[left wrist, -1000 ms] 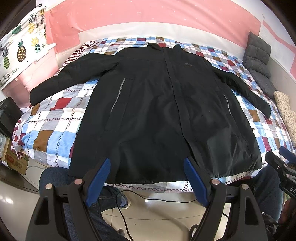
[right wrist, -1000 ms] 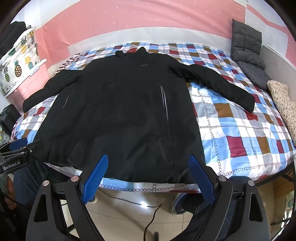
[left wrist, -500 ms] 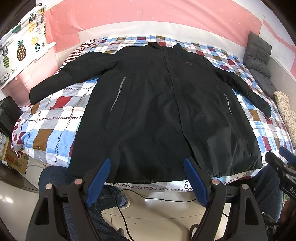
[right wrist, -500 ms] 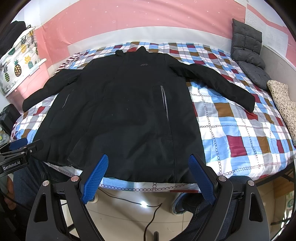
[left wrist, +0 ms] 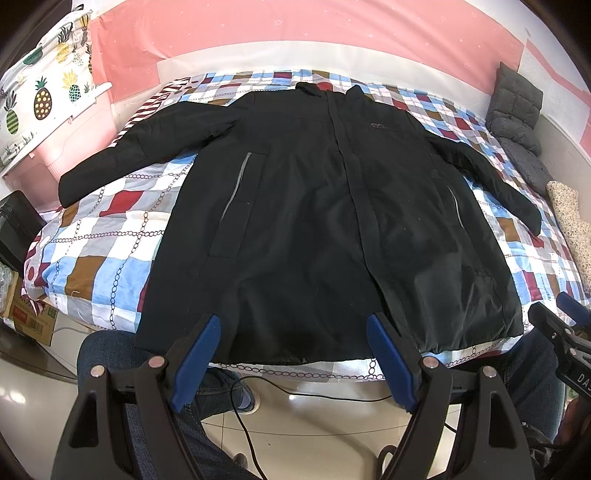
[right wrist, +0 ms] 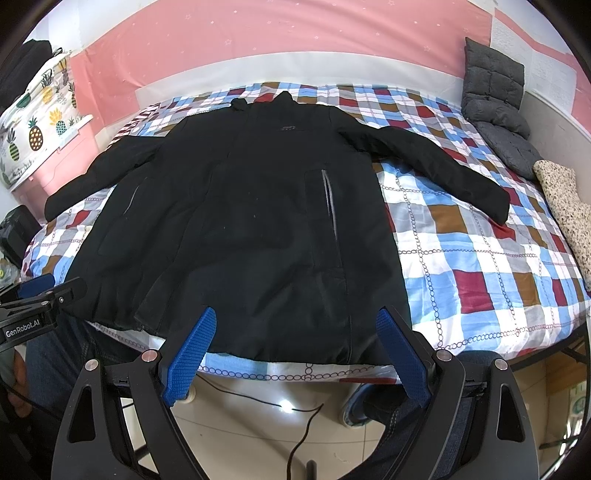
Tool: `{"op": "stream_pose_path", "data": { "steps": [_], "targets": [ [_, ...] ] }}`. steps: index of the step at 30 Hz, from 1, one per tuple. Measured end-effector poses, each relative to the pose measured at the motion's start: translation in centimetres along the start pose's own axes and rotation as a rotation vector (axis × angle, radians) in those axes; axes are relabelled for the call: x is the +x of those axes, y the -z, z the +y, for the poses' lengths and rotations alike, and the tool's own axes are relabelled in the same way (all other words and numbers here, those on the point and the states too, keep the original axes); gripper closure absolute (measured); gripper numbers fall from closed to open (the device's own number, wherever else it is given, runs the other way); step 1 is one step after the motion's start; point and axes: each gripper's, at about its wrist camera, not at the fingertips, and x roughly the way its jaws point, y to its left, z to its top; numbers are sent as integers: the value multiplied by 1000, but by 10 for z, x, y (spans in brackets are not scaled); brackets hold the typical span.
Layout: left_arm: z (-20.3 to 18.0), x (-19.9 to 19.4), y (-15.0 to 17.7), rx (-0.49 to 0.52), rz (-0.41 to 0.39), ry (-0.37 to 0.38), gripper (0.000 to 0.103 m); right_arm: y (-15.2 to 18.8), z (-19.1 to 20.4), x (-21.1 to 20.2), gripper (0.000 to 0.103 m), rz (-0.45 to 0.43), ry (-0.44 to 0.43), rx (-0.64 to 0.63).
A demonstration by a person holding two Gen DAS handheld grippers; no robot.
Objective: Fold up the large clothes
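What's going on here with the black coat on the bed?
A person in jeans stands at the foot of the bed with a two-finger gripper in each hand. The black coat lies spread flat, front up, on the checked bedspread, sleeves out to both sides. The left gripper and right gripper both hover open near the coat's hem, holding nothing. No fold is made yet.

Pink wall (left wrist: 295, 33) behind checked bed (right wrist: 480, 258), glossy tiled floor (left wrist: 314, 435), grey cushions (right wrist: 495, 107).
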Motion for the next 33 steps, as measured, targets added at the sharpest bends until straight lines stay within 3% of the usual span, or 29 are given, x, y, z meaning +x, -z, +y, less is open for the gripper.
{"op": "stream_pose_path", "data": {
  "steps": [19,33],
  "targets": [
    [-1,10,6,0,26,1,20,4,0,10,14,19,3,-10],
    [19,30,-19,-35,48,-1,20,-25,10,27,14,36,17,-44]
  ]
}}
